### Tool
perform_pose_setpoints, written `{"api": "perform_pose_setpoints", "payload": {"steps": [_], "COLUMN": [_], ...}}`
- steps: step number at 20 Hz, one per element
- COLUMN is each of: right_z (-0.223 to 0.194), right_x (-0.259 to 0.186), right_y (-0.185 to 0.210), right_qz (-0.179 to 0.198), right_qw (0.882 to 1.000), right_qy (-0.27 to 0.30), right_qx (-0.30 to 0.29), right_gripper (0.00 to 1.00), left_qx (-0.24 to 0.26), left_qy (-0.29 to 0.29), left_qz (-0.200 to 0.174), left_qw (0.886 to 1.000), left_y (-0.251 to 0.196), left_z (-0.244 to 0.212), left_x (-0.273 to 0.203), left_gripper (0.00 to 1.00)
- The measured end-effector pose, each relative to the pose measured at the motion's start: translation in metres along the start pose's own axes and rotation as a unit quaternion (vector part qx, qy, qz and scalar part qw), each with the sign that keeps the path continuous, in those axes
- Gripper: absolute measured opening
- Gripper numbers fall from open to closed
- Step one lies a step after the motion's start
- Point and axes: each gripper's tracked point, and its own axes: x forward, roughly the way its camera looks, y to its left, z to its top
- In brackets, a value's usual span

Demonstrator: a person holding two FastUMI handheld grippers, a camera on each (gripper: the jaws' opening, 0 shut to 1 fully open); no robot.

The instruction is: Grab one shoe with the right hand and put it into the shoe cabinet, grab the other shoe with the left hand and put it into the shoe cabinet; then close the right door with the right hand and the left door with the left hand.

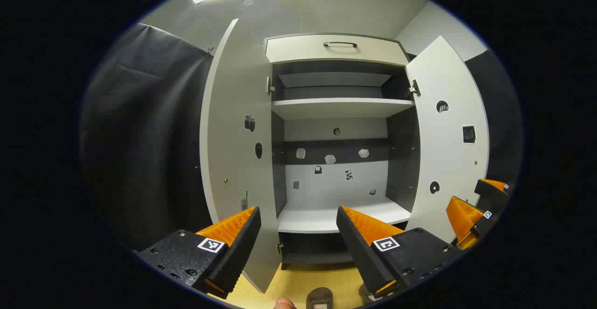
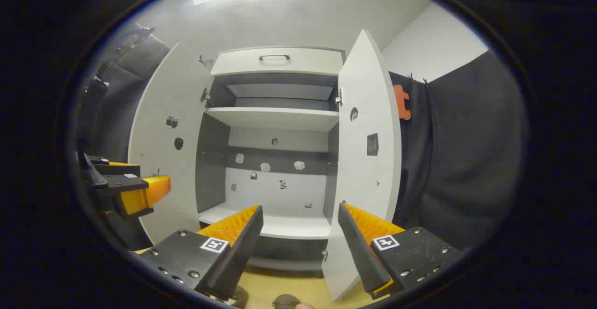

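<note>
The shoe cabinet (image 1: 340, 108) stands ahead with both doors swung wide; its left door (image 1: 233, 136) and right door (image 1: 447, 127) frame bare white shelves. My left gripper (image 1: 298, 211) is open and holds nothing, aimed at the lower shelf (image 1: 326, 220). My right gripper (image 2: 301, 207) is also open and holds nothing, level with the right door (image 2: 368, 160). Each gripper appears at the edge of the other's view: the right gripper (image 1: 471, 213) and the left gripper (image 2: 140, 192). A brownish rounded shape, apparently a shoe (image 1: 320, 298), lies low on the floor; a similar shoe shape (image 2: 285, 300) is cut off at the bottom edge.
A drawer with a dark handle (image 1: 340, 44) tops the cabinet. Small stickers dot the back panel and doors. Black cloth (image 1: 140, 150) hangs left of the cabinet, and more black cloth (image 2: 457, 160) hangs on the right. The floor (image 1: 303, 276) is pale yellow wood.
</note>
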Motion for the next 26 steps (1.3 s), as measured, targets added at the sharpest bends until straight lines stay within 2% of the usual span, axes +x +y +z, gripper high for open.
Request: {"api": "perform_pose_setpoints", "payload": {"steps": [4, 5, 6, 8, 11, 14, 15, 20, 24, 26], "right_z": [-0.009, -0.01, -0.011, -0.015, -0.018, -0.043, -0.058, -0.167, -0.265, -0.315], "right_x": [-0.002, -0.002, -0.003, -0.004, -0.007, -0.008, -0.008, -0.022, -0.047, -0.063], "right_y": [-0.005, -0.005, -0.006, -0.007, -0.003, 0.004, 0.007, 0.02, 0.037, 0.046], "right_qz": [-0.007, -0.008, -0.01, -0.014, -0.013, -0.004, 0.0, 0.017, 0.045, 0.057], "right_qw": [1.0, 1.0, 1.0, 1.0, 1.0, 0.999, 0.999, 0.988, 0.967, 0.952], "right_qy": [0.006, 0.007, 0.008, 0.01, 0.013, 0.037, 0.052, 0.154, 0.249, 0.3], "right_qx": [0.008, 0.009, 0.008, 0.002, 0.0, 0.002, 0.004, 0.014, 0.025, 0.031], "right_gripper": [0.96, 0.94, 0.96, 0.94, 0.96, 0.94, 0.97, 0.94, 0.97, 0.97], "left_qx": [0.002, 0.002, 0.002, 0.003, 0.003, 0.0, -0.001, 0.001, 0.004, 0.007], "left_qy": [0.0, 0.0, -0.001, -0.002, -0.001, -0.003, -0.004, -0.005, -0.005, -0.001], "left_qz": [0.008, 0.01, 0.01, 0.011, 0.012, 0.013, 0.015, 0.027, 0.042, 0.047], "left_qw": [1.0, 1.0, 1.0, 1.0, 1.0, 1.0, 1.0, 1.0, 0.999, 0.999], "left_y": [0.008, 0.009, 0.01, 0.012, 0.014, 0.018, 0.02, 0.035, 0.049, 0.054], "left_z": [0.0, 0.0, 0.0, 0.0, 0.0, 0.0, 0.001, 0.002, 0.004, 0.002], "left_x": [-0.003, -0.003, -0.003, -0.004, -0.006, -0.008, -0.009, -0.011, -0.013, -0.015], "left_gripper": [0.99, 0.99, 0.99, 0.99, 0.99, 0.99, 0.99, 0.99, 0.99, 0.99]}}
